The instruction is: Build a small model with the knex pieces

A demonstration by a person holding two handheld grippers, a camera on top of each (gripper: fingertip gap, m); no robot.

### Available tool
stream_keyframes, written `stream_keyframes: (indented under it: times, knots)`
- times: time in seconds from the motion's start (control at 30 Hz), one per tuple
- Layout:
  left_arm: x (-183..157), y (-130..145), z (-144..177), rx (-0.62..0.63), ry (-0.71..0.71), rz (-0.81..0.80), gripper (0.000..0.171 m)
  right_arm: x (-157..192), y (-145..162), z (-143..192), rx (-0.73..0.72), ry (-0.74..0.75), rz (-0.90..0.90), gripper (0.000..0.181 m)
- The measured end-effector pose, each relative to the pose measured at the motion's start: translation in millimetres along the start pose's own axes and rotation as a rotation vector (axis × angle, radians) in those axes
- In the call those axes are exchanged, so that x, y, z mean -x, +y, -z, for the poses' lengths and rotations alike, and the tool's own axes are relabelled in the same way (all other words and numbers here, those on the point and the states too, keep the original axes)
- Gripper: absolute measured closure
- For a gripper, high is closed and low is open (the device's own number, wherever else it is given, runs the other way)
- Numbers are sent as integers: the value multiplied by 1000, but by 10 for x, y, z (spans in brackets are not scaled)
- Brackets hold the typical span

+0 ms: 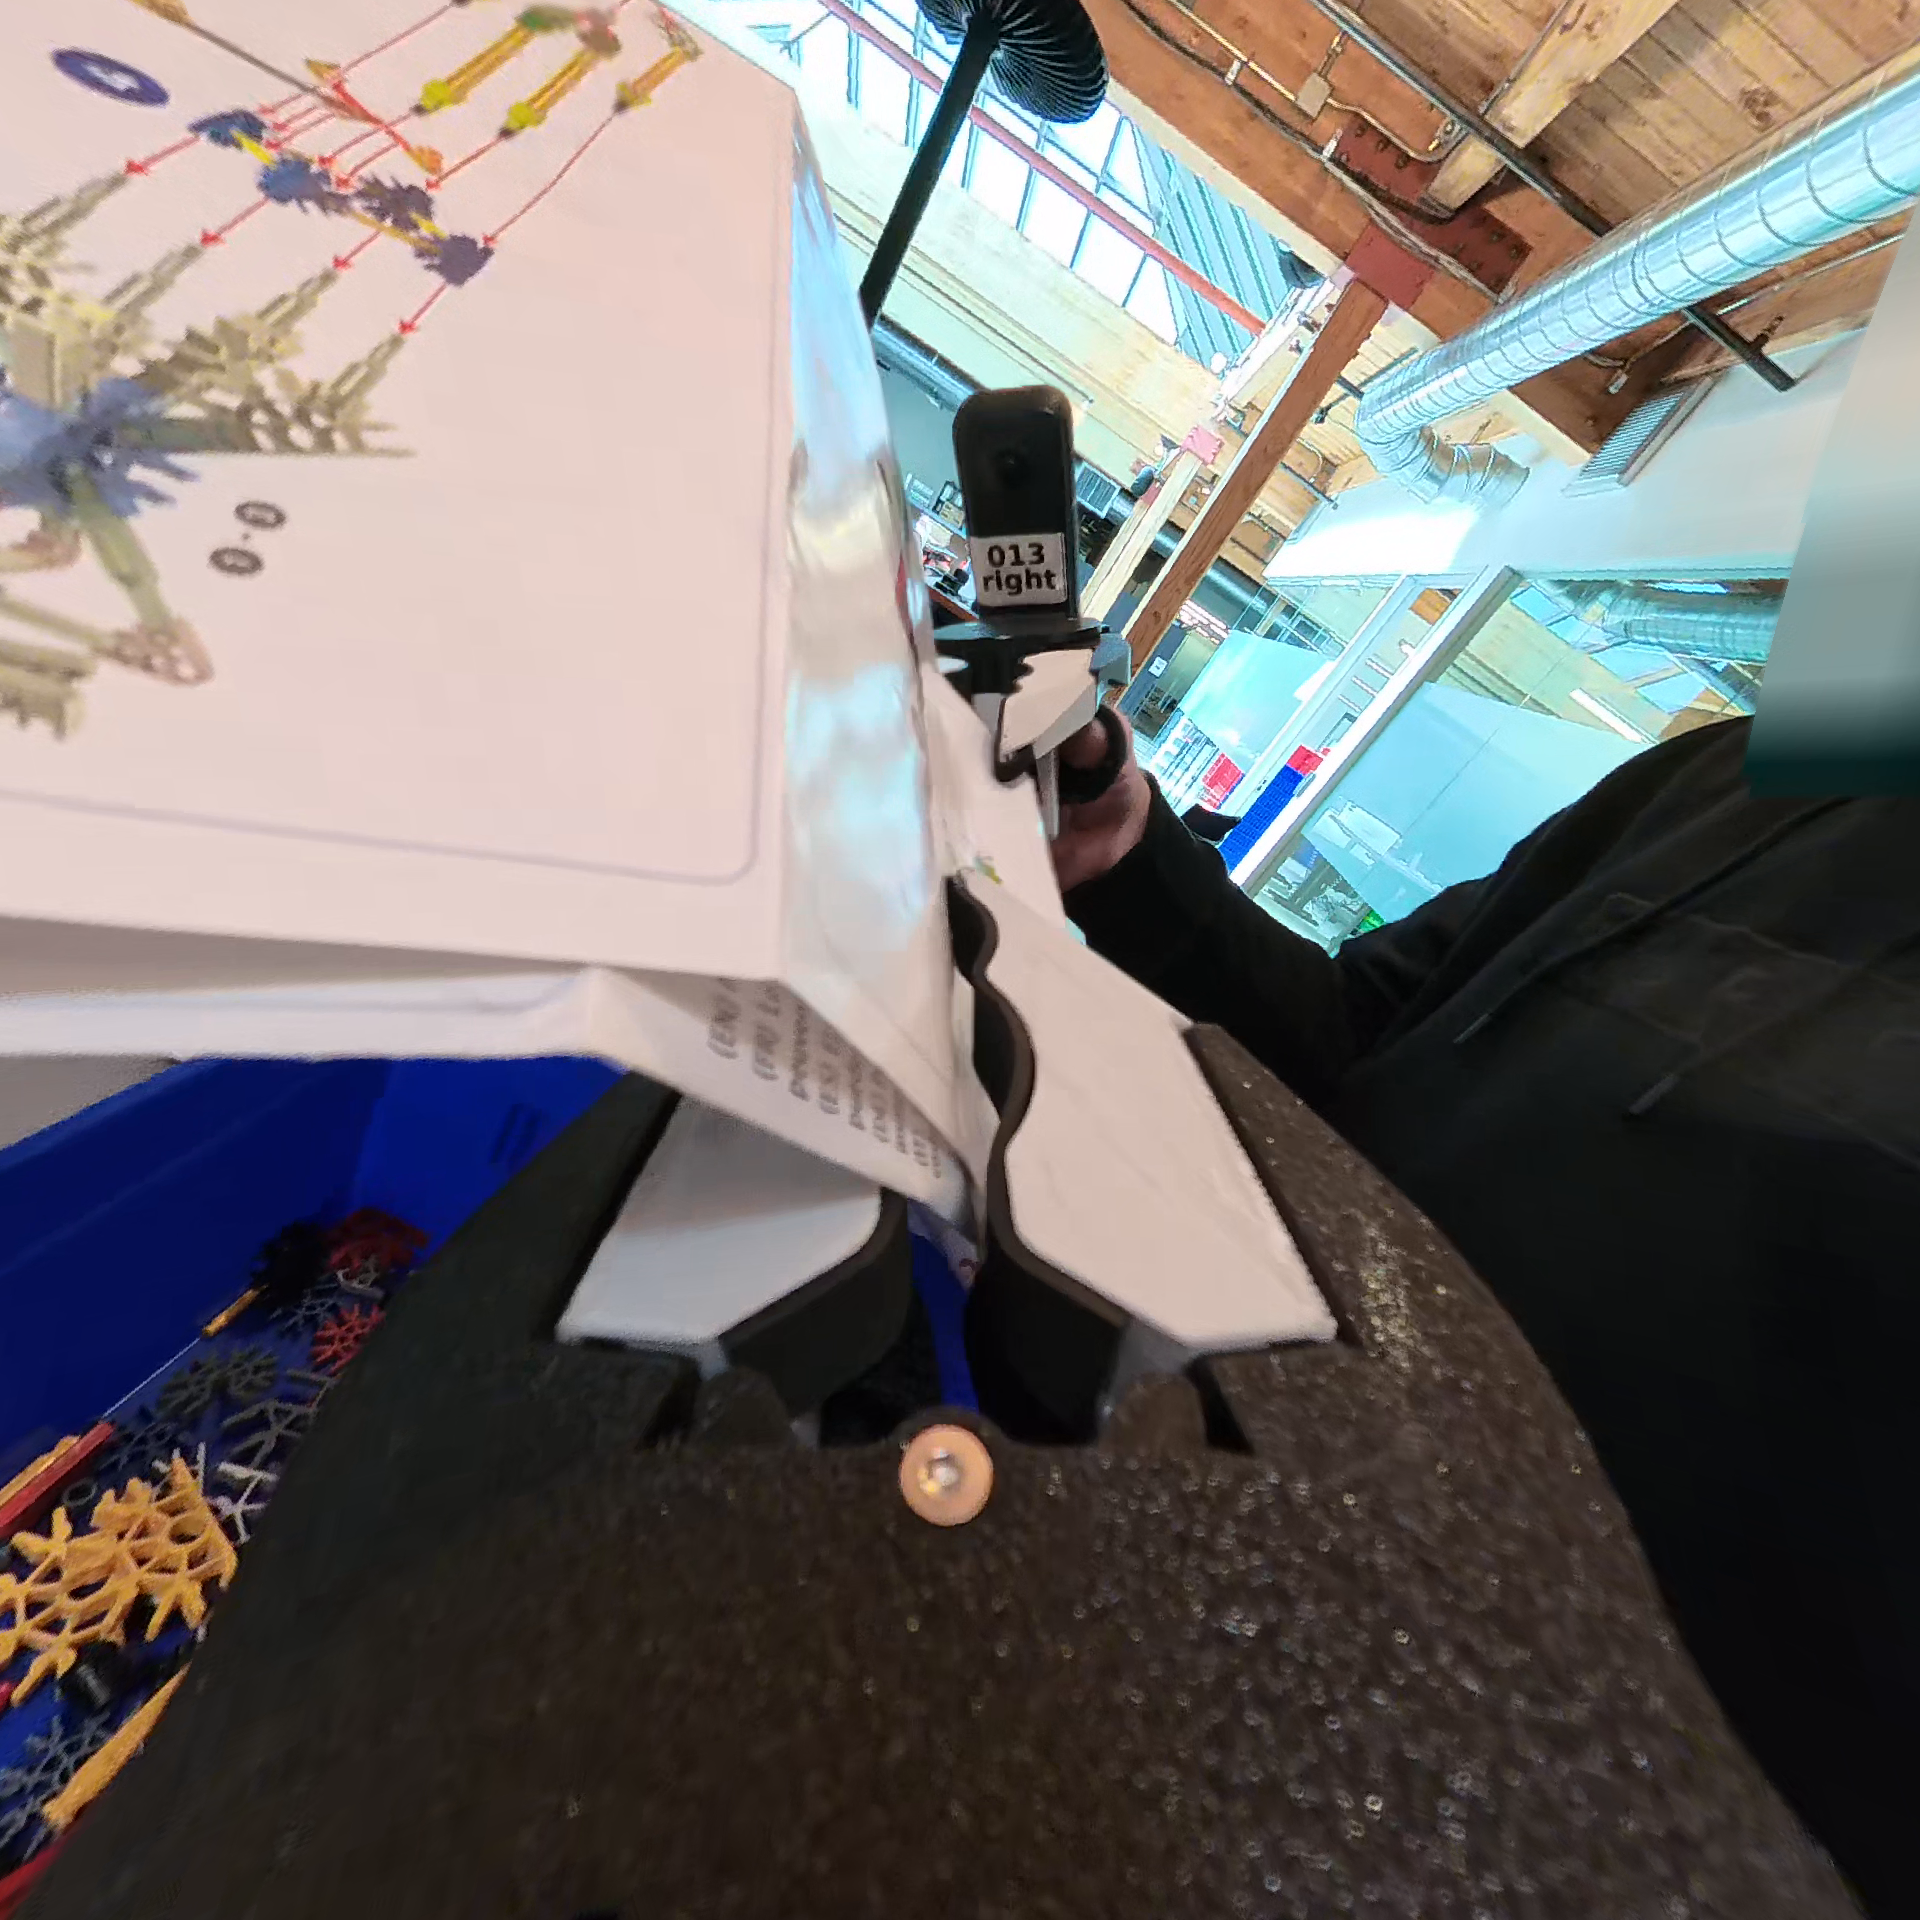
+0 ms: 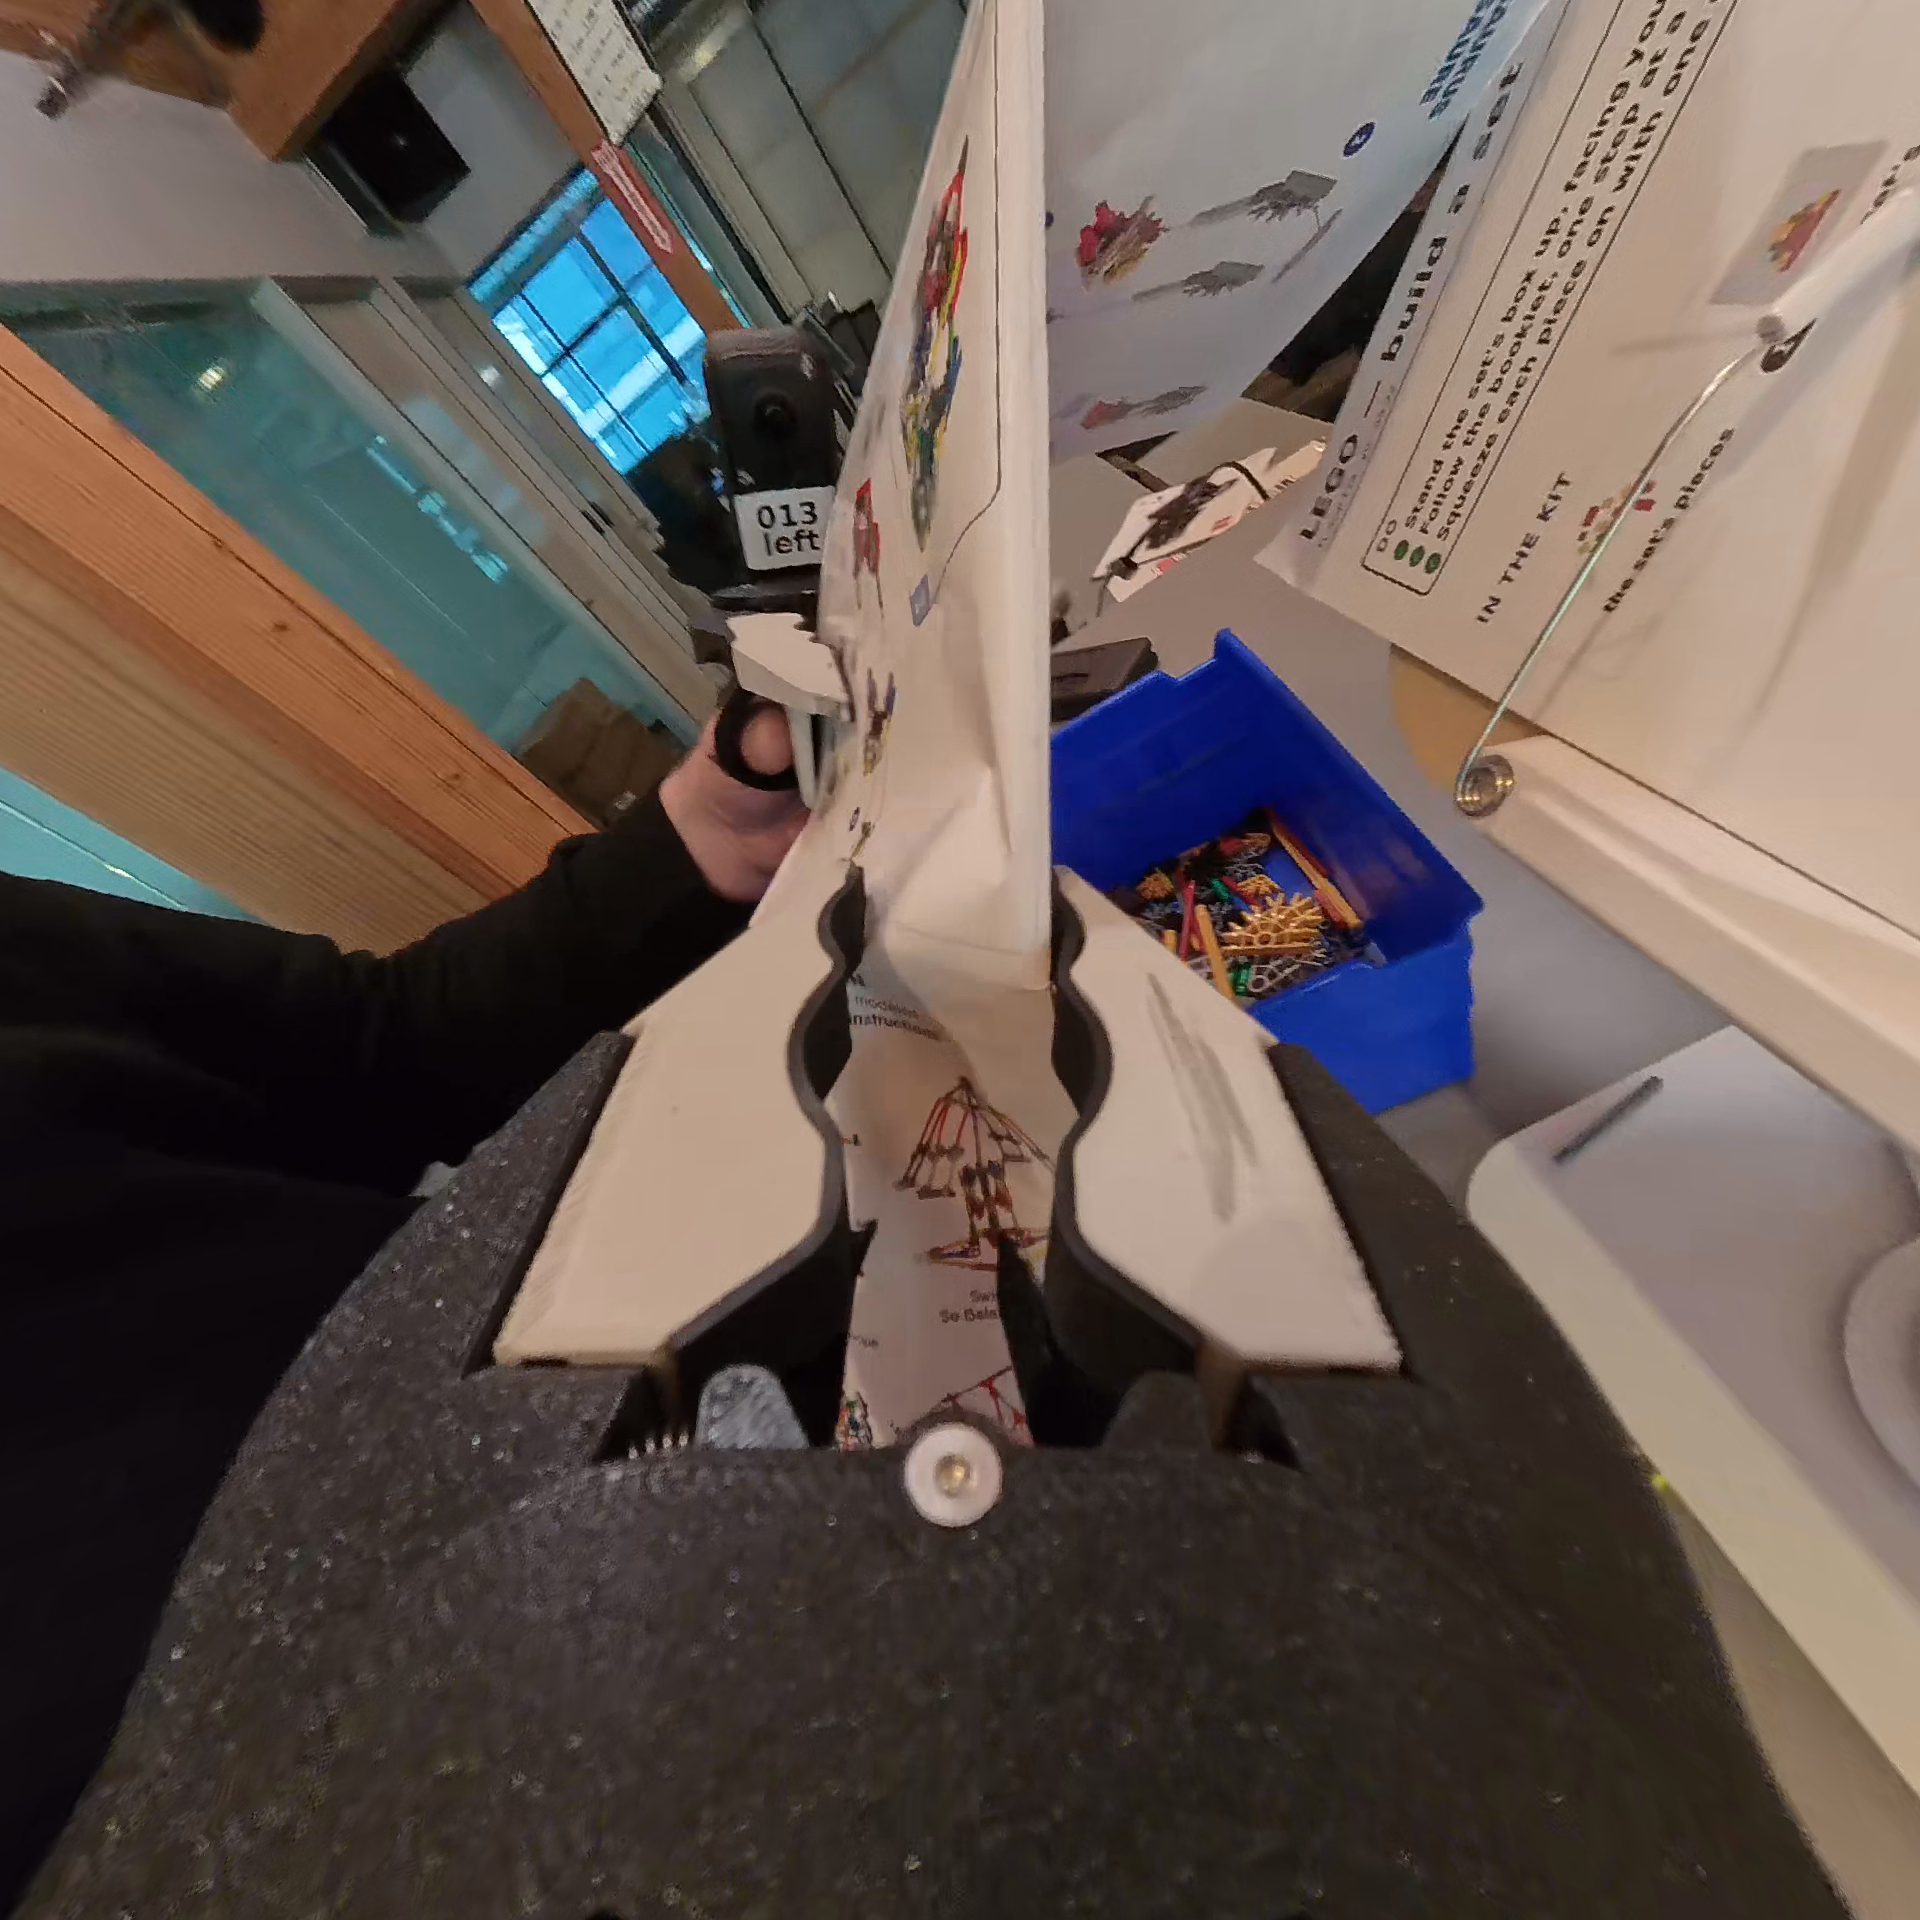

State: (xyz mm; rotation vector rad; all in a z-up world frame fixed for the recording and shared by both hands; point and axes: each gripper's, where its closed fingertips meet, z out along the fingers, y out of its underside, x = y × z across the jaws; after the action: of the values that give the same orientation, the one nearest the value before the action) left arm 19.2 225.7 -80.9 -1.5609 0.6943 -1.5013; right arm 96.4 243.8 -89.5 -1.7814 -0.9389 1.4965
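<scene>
thin white paper instruction booklet (image 2: 961,727), limp and tearable, pinched by left tongs (image 1: 951,1049) and right tongs (image 2: 956,935) at opposite edges above a blue plastic bin (image 2: 1340,790).

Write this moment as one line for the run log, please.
left gripper: shut on booklet | right gripper: shut on booklet | blue bin: below, holds parts

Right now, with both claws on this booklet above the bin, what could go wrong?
1. Both the left claw and the right claw pinch thin pages of the booklet; pulling them apart could tear the paper.
2. The pages already bend at the left claw's grip, so they may crease.
3. If either grip slips, the booklet could drop into the blue bin of loose pieces.
</scene>
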Motion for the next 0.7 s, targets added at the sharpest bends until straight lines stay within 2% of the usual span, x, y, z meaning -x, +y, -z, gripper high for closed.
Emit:
stream_keyframes:
  times: [0.47,0.7]
  knots:
    - [62,-135,61,-23,-7,54,171,189,144,97,1,-116,-30,152]
    - [117,-287,89,-48,-2,101,171,169,102,84,-35,-81,-20,154]
